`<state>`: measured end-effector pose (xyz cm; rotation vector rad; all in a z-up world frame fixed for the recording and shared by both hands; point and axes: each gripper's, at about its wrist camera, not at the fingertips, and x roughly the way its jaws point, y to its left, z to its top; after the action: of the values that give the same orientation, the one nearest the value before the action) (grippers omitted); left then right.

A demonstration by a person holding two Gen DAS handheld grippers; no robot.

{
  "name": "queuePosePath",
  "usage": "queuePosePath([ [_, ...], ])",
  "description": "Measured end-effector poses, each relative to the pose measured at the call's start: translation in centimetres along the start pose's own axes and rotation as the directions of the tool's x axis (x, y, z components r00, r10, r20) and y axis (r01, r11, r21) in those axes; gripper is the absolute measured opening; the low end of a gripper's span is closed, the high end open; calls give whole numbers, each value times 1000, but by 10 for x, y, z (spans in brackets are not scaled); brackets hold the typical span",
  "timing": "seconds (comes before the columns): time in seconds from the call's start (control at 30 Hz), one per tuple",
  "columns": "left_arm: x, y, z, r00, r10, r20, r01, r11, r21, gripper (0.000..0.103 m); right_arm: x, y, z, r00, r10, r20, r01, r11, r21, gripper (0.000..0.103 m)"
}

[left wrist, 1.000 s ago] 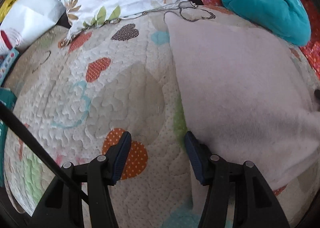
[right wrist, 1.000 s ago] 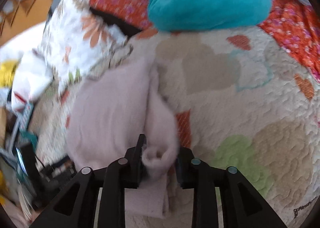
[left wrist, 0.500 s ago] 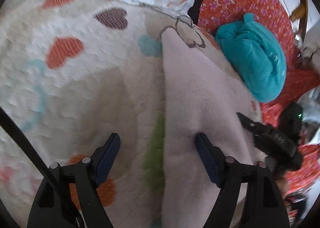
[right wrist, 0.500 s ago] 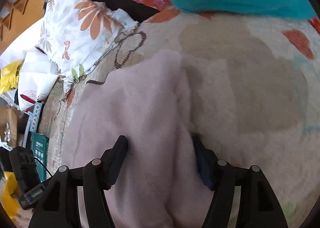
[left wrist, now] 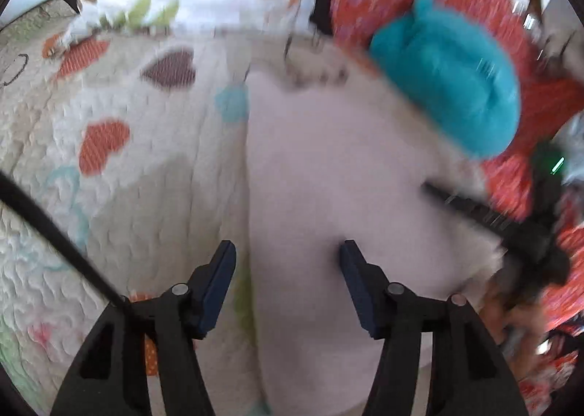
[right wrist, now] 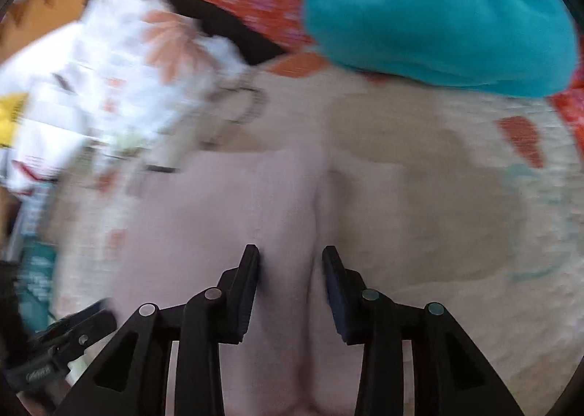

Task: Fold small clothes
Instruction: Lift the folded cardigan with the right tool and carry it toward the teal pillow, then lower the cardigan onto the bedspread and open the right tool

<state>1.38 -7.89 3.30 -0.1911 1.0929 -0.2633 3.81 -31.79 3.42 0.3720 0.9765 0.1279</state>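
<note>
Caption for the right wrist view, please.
Right hand-held gripper, jaws closing around a ridge of pale pink garment on the heart-print quilt.

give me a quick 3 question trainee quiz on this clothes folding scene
1. What colour is the garment lying flat on the quilt?
2. True or false: the teal bundle lies between the jaws of the right gripper.
3. The left gripper straddles which edge of the flat garment: A left, B right?

Key: 1 pale pink; 2 false, pink cloth lies there; 3 A.
</note>
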Motion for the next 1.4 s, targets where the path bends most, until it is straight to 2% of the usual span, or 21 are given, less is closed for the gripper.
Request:
queuePosePath([
  [0.1, 1, 1, -8, 1000, -1, 2, 0, 1000, 9, 63, -19, -11, 2, 998, 12, 60, -15, 998, 59, 45],
  [0.2, -4, 4, -11, 1000, 16, 9, -16, 999, 32, 68, -48, -4, 0, 990, 28, 140, -31, 999, 25, 45],
  [0.3, -13, 15, -17, 1000, -16, 10, 16, 1000, 13, 68, -63, 7, -5, 988, 82, 131, -80, 997, -23, 37],
  [0.4, -29, 28, -18, 999, -30, 42, 32, 999, -24, 68, -70, 19, -15, 987, 147, 65, -141, 986, -84, 25],
  [0.5, -35, 32, -21, 999, -15, 51, 17, 1000, -22, 68, -65, 34, -34, 981, 191, -35, -194, 971, -142, 22],
  [0.6, -38, 30, -34, 999, 8, 41, -9, 1000, 25, 68, -57, 46, -62, 976, 163, -145, -190, 962, -197, 22],
  [0.73, -25, 19, -61, 998, 63, -22, -60, 992, 114, 68, -33, 45, -103, 948, 102, -301, -160, 972, -173, 22],
  [0.77, -21, 17, -67, 997, 69, -36, -65, 991, 120, 68, -32, 42, -112, 943, 106, -316, -163, 973, -162, 22],
  [0.83, -25, 15, -76, 997, 77, -13, -75, 989, 129, 68, -40, 39, -121, 945, 105, -311, -163, 973, -164, 22],
  [0.9, -30, 13, -79, 996, 87, 1, -87, 985, 147, 68, -43, 34, -129, 935, 102, -340, -158, 977, -144, 21],
  [0.97, -38, 15, -81, 995, 94, 17, -96, 987, 131, 68, -49, 30, -132, 938, 110, -329, -159, 979, -125, 21],
  [1.03, -51, 20, -83, 993, 106, 42, -109, 990, 91, 68, -62, 36, -127, 954, 119, -276, -161, 978, -133, 21],
  [1.1, -63, 25, -84, 990, 115, 79, -120, 991, 57, 68, -78, 50, -119, 961, 161, -223, -198, 968, -154, 22],
  [1.17, -75, 31, -84, 985, 132, 115, -136, 990, 30, 68, -82, 65, -114, 958, 206, -202, -239, 958, -159, 28],
  [1.2, -81, 36, -86, 981, 143, 134, -146, 989, 11, 68, -78, 72, -114, 958, 203, -202, -237, 958, -160, 37],
  [1.3, -90, 50, -92, 979, 141, 148, -136, 990, -45, 68, -52, 83, -119, 957, 171, -235, -206, 969, -135, 40],
  [1.4, -90, 63, -96, 982, 130, 134, -121, 990, -75, 68, -32, 92, -120, 975, 54, -218, -89, 984, -153, 43],
])
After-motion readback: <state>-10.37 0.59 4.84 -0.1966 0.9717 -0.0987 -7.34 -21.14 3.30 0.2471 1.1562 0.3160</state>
